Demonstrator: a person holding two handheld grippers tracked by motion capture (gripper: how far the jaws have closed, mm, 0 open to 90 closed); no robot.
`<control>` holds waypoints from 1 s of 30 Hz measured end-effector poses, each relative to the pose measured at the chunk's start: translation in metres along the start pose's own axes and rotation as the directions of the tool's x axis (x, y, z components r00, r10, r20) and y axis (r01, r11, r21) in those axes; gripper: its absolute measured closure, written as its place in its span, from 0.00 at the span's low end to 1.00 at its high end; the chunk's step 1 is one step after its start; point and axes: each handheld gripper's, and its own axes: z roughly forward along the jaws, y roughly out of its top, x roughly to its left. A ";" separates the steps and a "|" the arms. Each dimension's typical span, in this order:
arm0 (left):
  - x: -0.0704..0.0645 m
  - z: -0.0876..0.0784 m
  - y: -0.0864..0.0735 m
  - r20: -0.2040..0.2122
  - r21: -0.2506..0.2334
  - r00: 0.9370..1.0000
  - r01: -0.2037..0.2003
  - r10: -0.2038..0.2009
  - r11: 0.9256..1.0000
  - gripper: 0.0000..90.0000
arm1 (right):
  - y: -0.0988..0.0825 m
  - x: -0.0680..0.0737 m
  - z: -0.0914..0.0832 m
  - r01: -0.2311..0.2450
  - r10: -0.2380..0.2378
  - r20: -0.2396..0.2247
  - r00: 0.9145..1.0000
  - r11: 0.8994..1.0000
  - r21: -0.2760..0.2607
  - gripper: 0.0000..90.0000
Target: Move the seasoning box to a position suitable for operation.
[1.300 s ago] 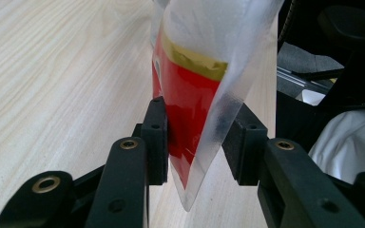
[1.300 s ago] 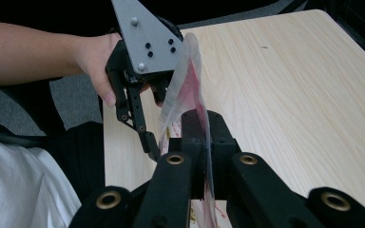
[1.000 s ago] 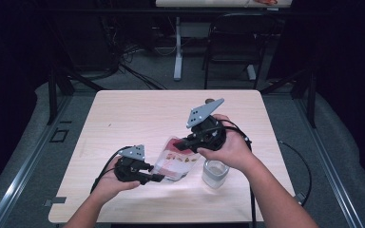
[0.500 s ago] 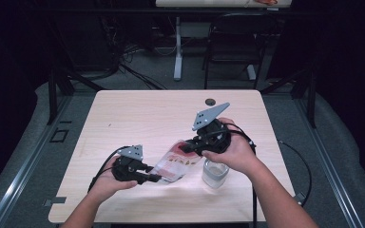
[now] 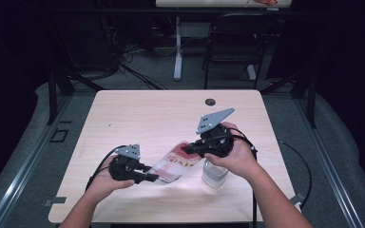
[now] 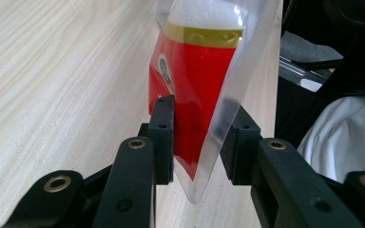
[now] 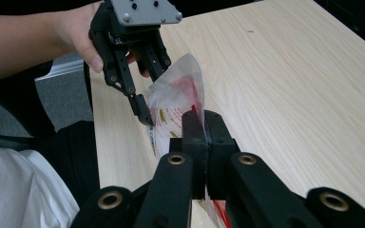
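A clear plastic bag [image 5: 176,164] with a red and gold packet inside hangs stretched between my two grippers, just above the table. My left gripper [image 5: 153,176] grips its lower left corner. In the left gripper view the bag [image 6: 195,71] bulges between the pads and my left gripper [image 6: 202,114] has just been closing on it. My right gripper [image 5: 187,149] pinches the bag's upper right edge. In the right gripper view my right gripper [image 7: 203,118] has just closed tight on the thin film of the bag [image 7: 176,102], with the left gripper [image 7: 154,90] beyond.
A small clear cup [image 5: 215,175] stands on the light wooden table [image 5: 138,114] right under my right hand. A cable hole [image 5: 210,101] sits near the table's far edge. Behind the table stand a chair [image 5: 233,42] and dark stands.
The right gripper has shifted a little to the right and lifted the bag's edge, so the bag is now off the table between the grippers. The left hand has barely moved.
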 end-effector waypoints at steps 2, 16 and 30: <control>0.001 -0.001 0.000 0.002 -0.001 1.000 -0.002 0.002 1.000 0.78 | -0.003 -0.001 0.000 -0.012 0.012 -0.002 1.000 1.000 -0.004 1.00; 0.002 -0.009 -0.002 -0.002 -0.009 1.000 0.012 -0.012 1.000 0.78 | -0.020 -0.004 0.002 -0.060 0.059 -0.009 0.998 0.997 -0.043 1.00; 0.005 -0.007 -0.006 -0.010 0.026 1.000 0.022 -0.022 0.999 0.78 | -0.033 -0.007 0.009 -0.087 0.087 -0.004 0.996 0.995 -0.046 1.00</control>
